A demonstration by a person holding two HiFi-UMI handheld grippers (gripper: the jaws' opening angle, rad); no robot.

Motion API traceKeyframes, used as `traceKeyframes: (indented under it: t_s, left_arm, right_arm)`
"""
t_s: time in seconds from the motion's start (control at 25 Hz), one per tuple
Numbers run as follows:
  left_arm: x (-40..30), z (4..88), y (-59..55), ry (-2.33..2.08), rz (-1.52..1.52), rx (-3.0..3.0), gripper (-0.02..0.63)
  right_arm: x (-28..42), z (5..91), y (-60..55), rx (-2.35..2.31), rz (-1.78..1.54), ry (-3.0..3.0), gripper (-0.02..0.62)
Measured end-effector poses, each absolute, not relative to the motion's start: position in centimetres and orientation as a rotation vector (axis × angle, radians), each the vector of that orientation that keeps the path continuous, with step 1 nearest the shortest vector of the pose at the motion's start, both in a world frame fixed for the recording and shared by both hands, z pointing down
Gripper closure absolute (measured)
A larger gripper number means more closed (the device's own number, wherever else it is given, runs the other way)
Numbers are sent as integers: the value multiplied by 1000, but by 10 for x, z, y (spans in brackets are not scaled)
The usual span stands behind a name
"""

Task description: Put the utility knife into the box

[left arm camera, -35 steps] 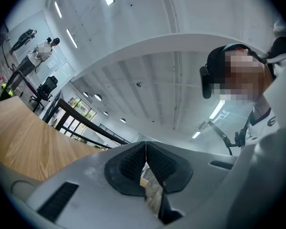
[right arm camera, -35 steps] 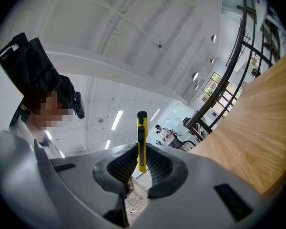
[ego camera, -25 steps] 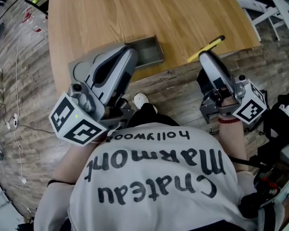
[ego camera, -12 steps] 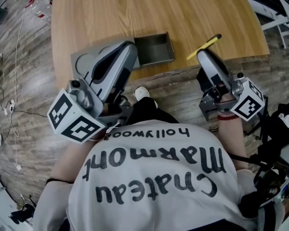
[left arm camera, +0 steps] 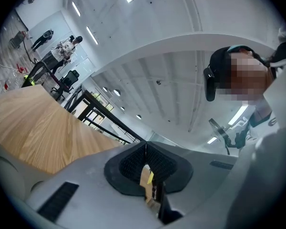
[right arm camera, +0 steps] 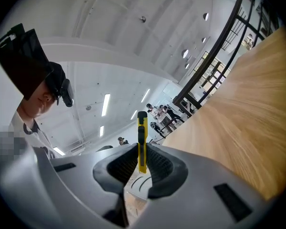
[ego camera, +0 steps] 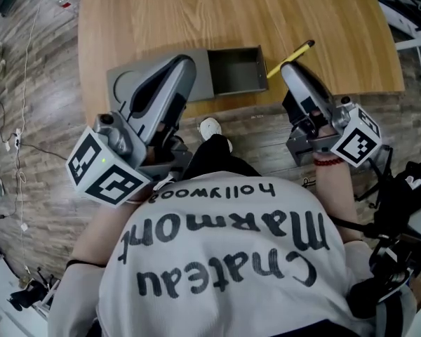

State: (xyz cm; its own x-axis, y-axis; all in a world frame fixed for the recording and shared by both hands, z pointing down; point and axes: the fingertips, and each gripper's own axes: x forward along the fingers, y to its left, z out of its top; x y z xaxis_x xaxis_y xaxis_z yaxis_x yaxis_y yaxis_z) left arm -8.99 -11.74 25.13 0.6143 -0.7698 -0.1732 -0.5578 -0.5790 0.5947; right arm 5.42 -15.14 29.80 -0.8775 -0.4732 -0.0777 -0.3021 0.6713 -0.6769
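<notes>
1. The right gripper clamps the yellow utility knife, just at the box's 3 o'clock.
2. The left gripper, jaws together and empty, is at its 9 o'clock.
3. The box sits by the table's near edge, with bare wood toward 12 o'clock.

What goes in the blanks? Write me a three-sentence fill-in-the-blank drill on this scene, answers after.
1. The right gripper is shut on a yellow ___.
2. The grey box on the wooden table is open and ___ inside.
3. The jaws of the left gripper are ___, with nothing between them.
Missing words: utility knife; empty; shut.
</notes>
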Motion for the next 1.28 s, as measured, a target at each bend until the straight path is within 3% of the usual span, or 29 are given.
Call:
traceKeyframes:
  t_s: [1.0,1.28]
  left_arm:
    - [-76,290,-192,-1080,-495,2322,597]
    - [-132,292,-219,-1252,-483,2312,597]
  right_arm:
    - [38,398,-189,-742,-621,3463,541]
    - [12,401,-205,-642,-495,3628,541]
